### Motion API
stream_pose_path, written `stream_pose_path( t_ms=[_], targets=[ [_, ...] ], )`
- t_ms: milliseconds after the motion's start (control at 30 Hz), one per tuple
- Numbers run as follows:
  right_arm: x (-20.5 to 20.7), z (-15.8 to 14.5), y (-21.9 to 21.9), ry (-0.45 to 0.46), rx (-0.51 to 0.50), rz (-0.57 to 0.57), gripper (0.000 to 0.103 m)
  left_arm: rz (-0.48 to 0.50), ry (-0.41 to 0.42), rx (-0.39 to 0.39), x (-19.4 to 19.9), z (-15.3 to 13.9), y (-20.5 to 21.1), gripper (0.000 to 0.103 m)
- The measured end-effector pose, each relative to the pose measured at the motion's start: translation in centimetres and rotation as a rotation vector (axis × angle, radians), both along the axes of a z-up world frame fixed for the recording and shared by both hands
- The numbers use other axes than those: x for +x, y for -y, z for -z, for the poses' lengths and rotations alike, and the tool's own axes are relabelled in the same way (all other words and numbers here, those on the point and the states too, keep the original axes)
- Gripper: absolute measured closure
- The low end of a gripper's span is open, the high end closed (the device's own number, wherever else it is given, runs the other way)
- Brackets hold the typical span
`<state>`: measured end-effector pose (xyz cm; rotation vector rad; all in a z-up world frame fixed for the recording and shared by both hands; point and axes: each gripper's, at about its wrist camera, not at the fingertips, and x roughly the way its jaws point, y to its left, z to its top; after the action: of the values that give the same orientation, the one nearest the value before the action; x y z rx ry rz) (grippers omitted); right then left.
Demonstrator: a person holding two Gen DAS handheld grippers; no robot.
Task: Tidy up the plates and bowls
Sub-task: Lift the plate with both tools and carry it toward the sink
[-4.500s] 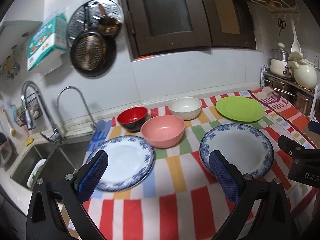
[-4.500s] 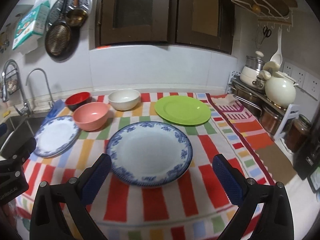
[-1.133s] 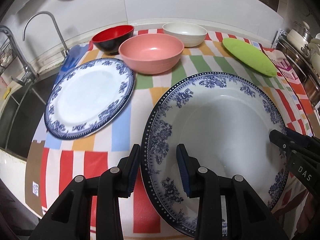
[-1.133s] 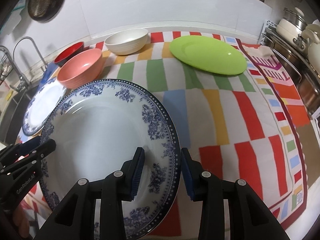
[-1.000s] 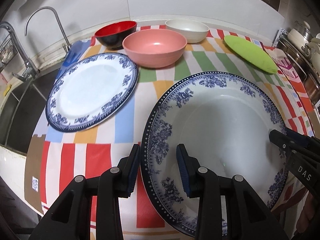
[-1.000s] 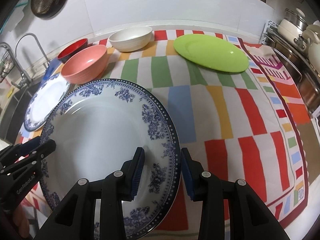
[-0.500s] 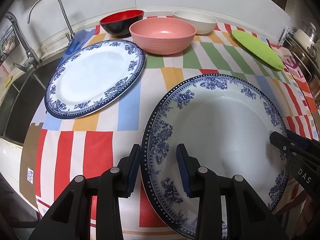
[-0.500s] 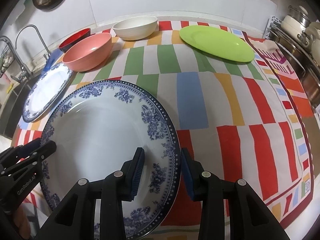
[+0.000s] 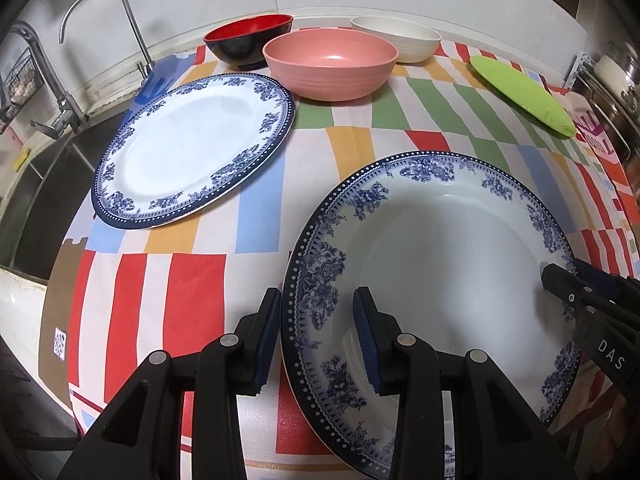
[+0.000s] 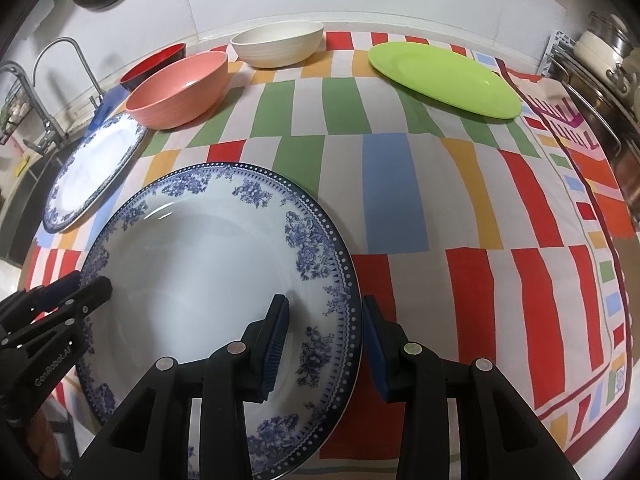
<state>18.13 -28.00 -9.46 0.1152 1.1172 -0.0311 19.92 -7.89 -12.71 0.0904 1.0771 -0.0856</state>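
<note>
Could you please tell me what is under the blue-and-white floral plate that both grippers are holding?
Around the held blue-and-white floral plate, the striped multicoloured cloth shows, so it likely continues beneath. The plate covers that patch, so anything there is hidden. Left gripper and right gripper clamp opposite rims.

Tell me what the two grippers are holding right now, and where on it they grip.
Both hold the same blue-patterned plate by its rim: the left gripper on its left edge, the right gripper on its right edge.

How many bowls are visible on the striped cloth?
3, grouped at the cloth's far edge: red-and-black bowl nearest the sink, pink bowl in front, cream bowl toward the green plate.
</note>
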Motion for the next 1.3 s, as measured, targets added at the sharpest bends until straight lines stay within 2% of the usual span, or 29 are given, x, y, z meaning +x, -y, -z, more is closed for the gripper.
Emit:
stream_pose_path(
  t_ms=[167,267,300,333,400,533,867,1000,1300],
  targets=[
    [0.1,0.0,0.1,-0.002,0.004,-0.009,0.065,0.005,0.015,0.014,-0.1,-0.3,0.1,0.065],
    [0.2,0.0,0.1,-0.004,0.001,-0.022,0.065,-0.003,0.051,0.035,-0.2,-1.1,0.1,0.051],
    [0.3,-0.1,0.1,-0.004,-0.002,-0.023,0.062,-0.004,0.065,0.042,-0.3,-1.5,0.1,0.044],
    [0.3,-0.3,0.2,0.002,-0.005,-0.02,0.056,-0.006,0.082,0.048,-0.4,-1.9,0.1,0.039],
    [0.2,-1.1,0.3,0.033,-0.011,-0.015,0.048,-0.011,0.111,0.05,-0.6,-2.8,0.0,0.032],
    [0.6,-2.7,0.0,0.079,-0.007,-0.04,0.047,-0.033,0.167,0.039,-0.9,-4.7,-0.5,0.025],
    [2.2,-5.9,-2.1,0.156,0.043,-0.141,0.047,-0.121,0.274,0.033,-1.6,-8.3,-3.5,0.01],
    [2.5,-7.3,-3.8,0.186,0.054,-0.161,0.036,-0.143,0.296,0.034,-1.3,-9.1,-5.6,0.005],
    [4.1,-9.3,-9.0,0.225,0.064,-0.13,0.034,-0.082,0.288,0.013,1.3,-9.7,-11.8,0.005]
  ],
)
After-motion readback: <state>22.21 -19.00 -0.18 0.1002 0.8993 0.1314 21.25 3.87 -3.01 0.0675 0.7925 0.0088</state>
